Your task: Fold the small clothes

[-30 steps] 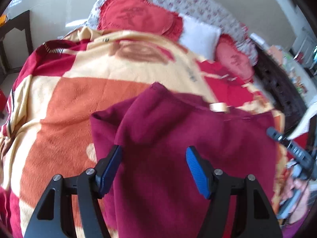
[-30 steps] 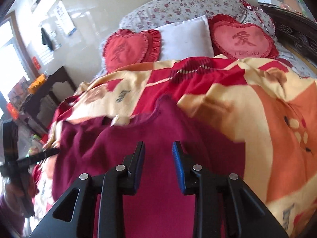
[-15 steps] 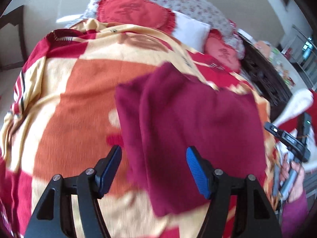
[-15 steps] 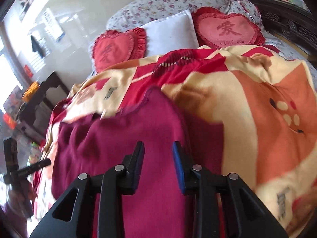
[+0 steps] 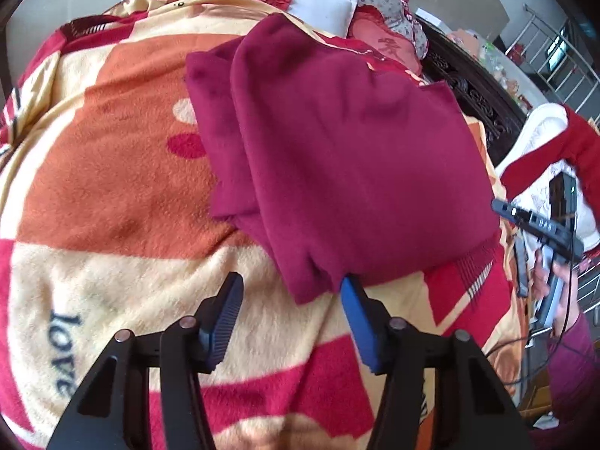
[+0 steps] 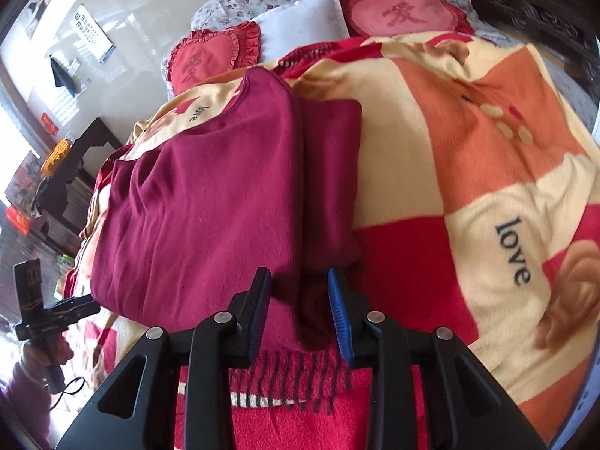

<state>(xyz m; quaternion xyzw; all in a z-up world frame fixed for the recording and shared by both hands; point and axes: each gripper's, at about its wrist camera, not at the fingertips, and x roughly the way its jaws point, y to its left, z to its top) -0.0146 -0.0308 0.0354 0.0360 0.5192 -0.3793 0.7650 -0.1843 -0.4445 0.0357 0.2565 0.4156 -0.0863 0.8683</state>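
One folded maroon top is laid on one blanket | left gripper is held wide open, empty | right gripper is held open, empty | two heart pillows are seen far.

Bright daylight, sharp centre, fisheye-bent edges with dark vignette.

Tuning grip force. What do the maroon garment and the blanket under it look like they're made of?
Maroon garment: soft matte knit or fleece, probably. Fuzzy surface, rounded fold edges, no sheen. Exact fibre unclear.
Blanket: thick plush fleece, likely synthetic. Visible nap, printed colour blocks and "love" lettering, fringed edge in the right wrist view.
Both look compressible and non-slippery.
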